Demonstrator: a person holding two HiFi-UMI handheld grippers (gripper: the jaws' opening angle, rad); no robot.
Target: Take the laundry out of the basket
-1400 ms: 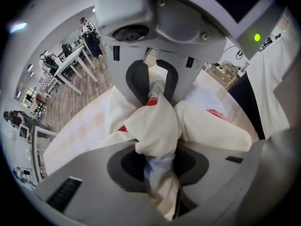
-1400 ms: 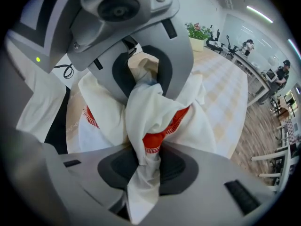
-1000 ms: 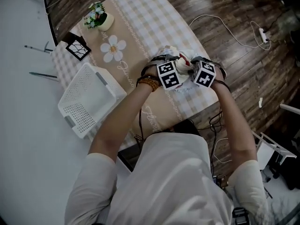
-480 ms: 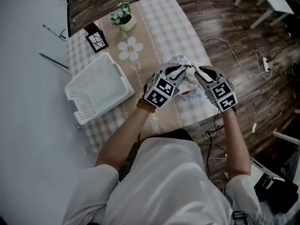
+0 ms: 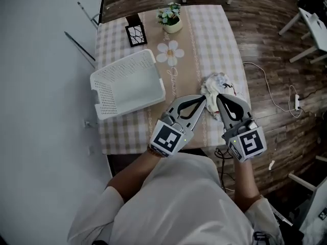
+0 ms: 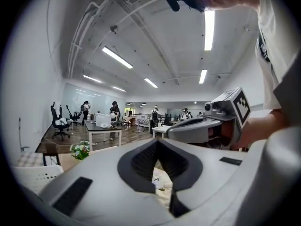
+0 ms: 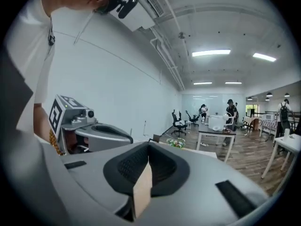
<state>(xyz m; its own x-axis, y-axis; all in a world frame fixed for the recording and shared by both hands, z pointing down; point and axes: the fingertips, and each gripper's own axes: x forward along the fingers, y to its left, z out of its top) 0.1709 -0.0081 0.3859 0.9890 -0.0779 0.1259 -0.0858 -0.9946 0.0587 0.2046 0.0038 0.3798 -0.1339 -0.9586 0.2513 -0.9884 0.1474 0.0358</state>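
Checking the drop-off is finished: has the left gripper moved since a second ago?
Yes. The left gripper has pulled back from over the laundry toward the near edge of the table; the laundry now lies just beyond its shut jaws.

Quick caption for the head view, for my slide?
Left gripper and right gripper, both shut and empty, near laundry lying on the table, outside the basket.

I am finding no legible text. The table runner is carrying a line of cursive script beside its daisy print, too small to decipher. The left marker cube and right marker cube are showing only black-and-white square patterns.
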